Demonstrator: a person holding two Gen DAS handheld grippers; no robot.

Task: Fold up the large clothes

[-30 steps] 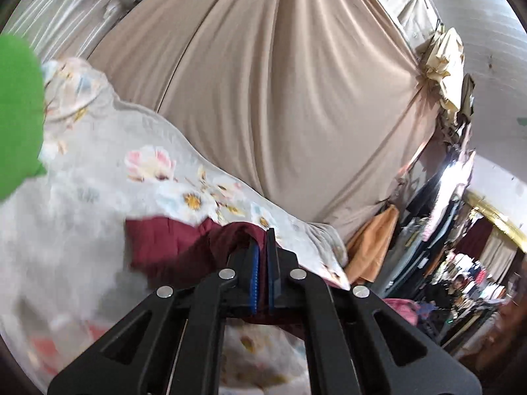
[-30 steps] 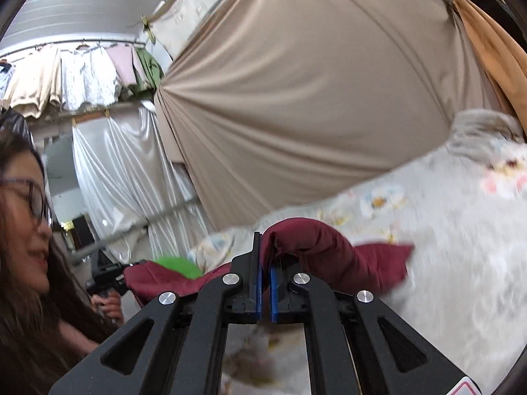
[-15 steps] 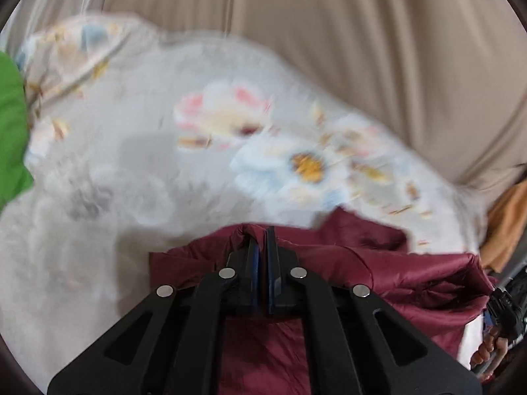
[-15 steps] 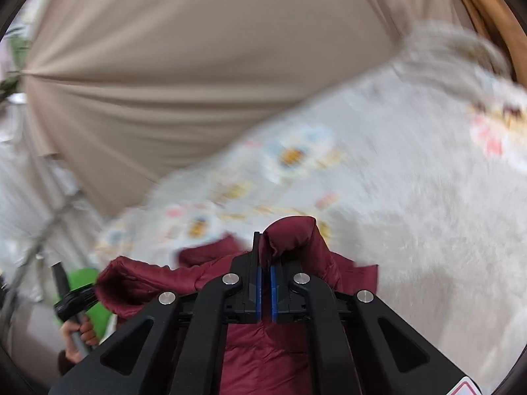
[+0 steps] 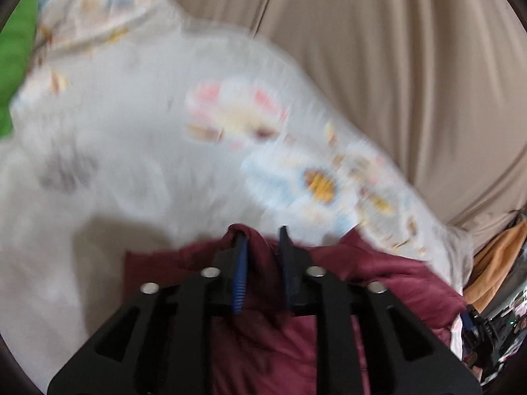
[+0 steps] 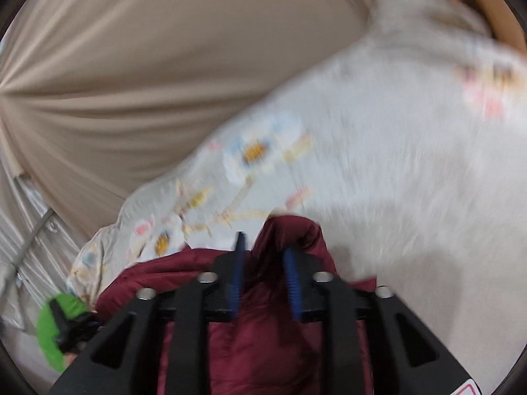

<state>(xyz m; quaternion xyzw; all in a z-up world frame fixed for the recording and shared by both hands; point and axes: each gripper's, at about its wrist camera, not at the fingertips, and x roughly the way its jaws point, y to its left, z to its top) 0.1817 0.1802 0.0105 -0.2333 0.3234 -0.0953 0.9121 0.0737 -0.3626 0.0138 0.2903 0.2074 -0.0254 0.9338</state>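
The left gripper had its jaws opening, a puffed ridge of the dark red jacket standing between them; the cloth lay against the blue-ribbed left pad while the right finger stood clear of it, so nothing was pinched. The right gripper showed much the same: its jaws were opening and stood apart, with a hump of the same jacket rising between the two blue pads and bulging past the right one, neither pad pressing on it. The jacket itself lay low on a pale blanket printed with pink, blue and yellow flowers, spread out beneath both grippers and reaching from one to the other. In the left view its quilted red cloth ran off to the right, towards a glimpse of the other black tool at the picture's edge. In the right view the red cloth ran left towards a black handle beside something bright green. Behind the blanket hung a wide tan curtain, drawn in long folds. An orange cloth showed at the right rim of the left view. Both views were smeared by motion blur.
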